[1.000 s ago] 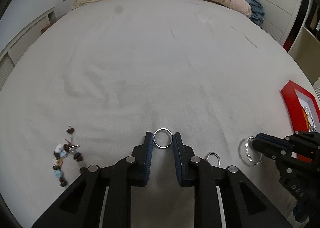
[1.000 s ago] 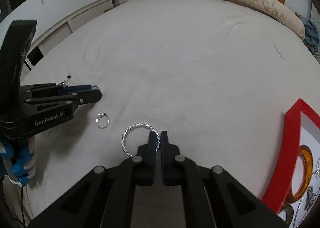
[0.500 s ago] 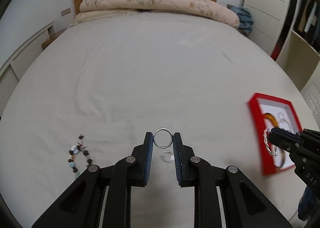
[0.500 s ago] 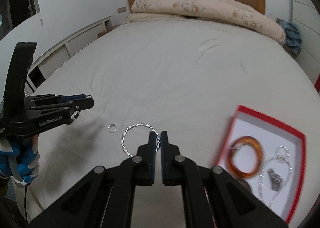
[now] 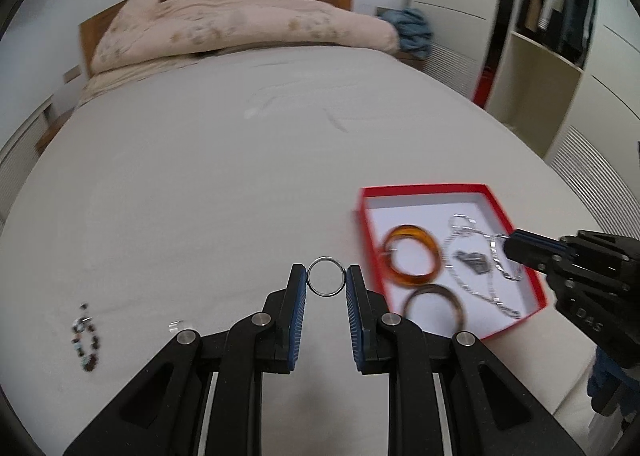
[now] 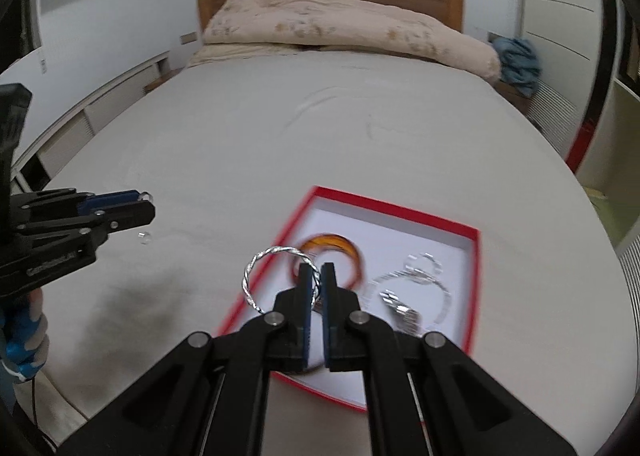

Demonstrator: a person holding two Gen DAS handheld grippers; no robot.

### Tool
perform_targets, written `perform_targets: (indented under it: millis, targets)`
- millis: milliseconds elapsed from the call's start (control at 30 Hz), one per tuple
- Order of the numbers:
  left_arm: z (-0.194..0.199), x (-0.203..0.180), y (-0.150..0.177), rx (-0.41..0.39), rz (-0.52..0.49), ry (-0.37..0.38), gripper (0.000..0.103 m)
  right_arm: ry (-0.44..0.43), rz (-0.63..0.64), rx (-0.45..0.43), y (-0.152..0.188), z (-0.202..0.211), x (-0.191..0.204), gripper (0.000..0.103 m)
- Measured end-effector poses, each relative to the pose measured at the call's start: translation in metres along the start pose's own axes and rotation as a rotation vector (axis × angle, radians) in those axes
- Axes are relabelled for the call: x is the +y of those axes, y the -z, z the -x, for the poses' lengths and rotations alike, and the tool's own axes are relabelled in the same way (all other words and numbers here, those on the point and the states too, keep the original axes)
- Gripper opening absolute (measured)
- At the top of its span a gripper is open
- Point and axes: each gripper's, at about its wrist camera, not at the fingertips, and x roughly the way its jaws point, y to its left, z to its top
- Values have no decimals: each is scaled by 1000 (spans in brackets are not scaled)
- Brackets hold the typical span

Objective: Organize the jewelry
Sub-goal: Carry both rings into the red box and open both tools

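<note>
My left gripper (image 5: 326,276) is shut on a plain silver ring (image 5: 326,294) and holds it above the bed, left of the red jewelry box (image 5: 424,189). My right gripper (image 6: 317,270) is shut on a twisted silver bangle (image 6: 256,264) and holds it over the box's near left edge (image 6: 256,288). The box holds an amber bangle (image 5: 430,242), a brown bangle (image 5: 454,298) and a silver chain (image 5: 472,288). A small ring (image 5: 175,323) and a beaded bracelet (image 5: 85,340) lie on the bed at the left.
The white bed sheet (image 5: 200,176) spreads ahead, with a folded beige quilt (image 5: 240,28) at the headboard. A wardrobe and open shelves (image 5: 540,56) stand to the right. The left gripper also shows in the right wrist view (image 6: 146,204).
Both grippers have lifted off the bed with their rings and moved right toward the red box. The right gripper now holds the twisted bangle over the box.
</note>
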Motion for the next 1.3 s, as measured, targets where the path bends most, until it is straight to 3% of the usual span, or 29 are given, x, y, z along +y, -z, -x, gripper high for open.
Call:
perform_targets:
  millis: [300, 533, 1300]
  targets:
    - [-36, -54, -2, 43, -75, 59, 20, 45, -45, 48, 26, -15, -44, 4]
    - [-64, -78, 6, 88, -104, 85, 20, 51, -50, 90, 43, -36, -56, 4]
    - [-116, -96, 30, 180, -129, 80, 20, 76, -9, 171, 67, -63, -58, 4]
